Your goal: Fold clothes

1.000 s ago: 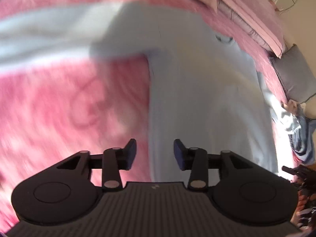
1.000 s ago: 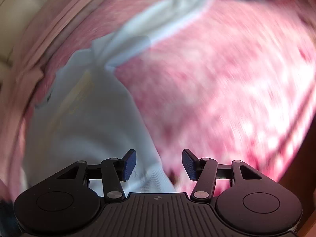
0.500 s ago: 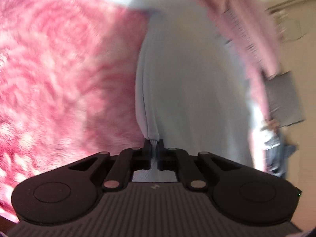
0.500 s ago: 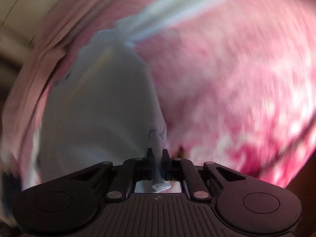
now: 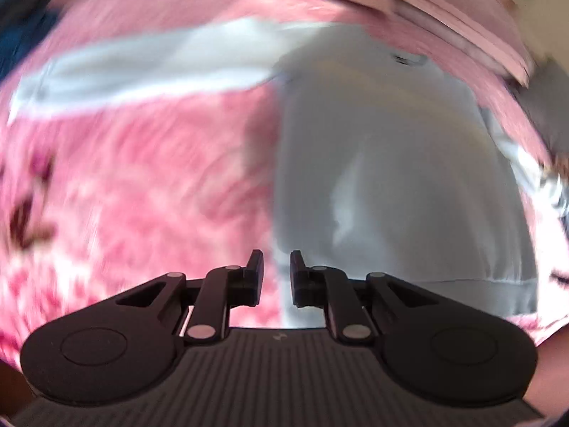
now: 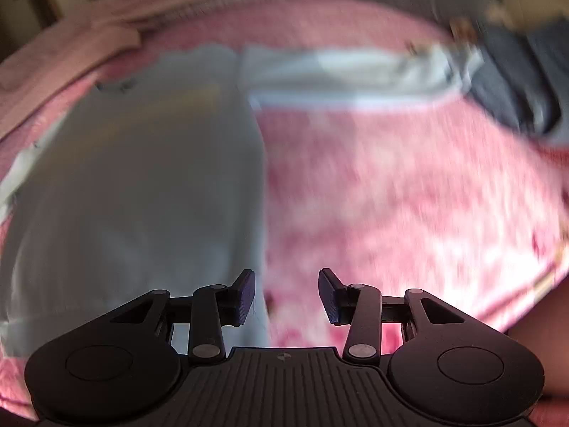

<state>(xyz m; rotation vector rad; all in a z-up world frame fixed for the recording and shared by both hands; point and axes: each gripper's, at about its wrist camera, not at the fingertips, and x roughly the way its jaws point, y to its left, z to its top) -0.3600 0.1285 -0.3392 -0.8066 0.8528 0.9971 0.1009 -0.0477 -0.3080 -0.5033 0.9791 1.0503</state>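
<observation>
shirt flat on pink bedspread, sleeves out | left gripper opening, narrow gap, empty | right gripper opening wide, empty, over shirt's right edge

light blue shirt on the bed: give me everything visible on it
The shirt is pale blue, long-sleeved, soft-looking fabric, lying flat on the pink bedspread, collar at the far end. One sleeve stretches sideways across the bedspread; the other sleeve reaches toward dark clothes. The hem band lies nearest the cameras. Nothing grips it: both sets of jaws are opening, empty, above its lower corners. Print detail is blurred.
</observation>
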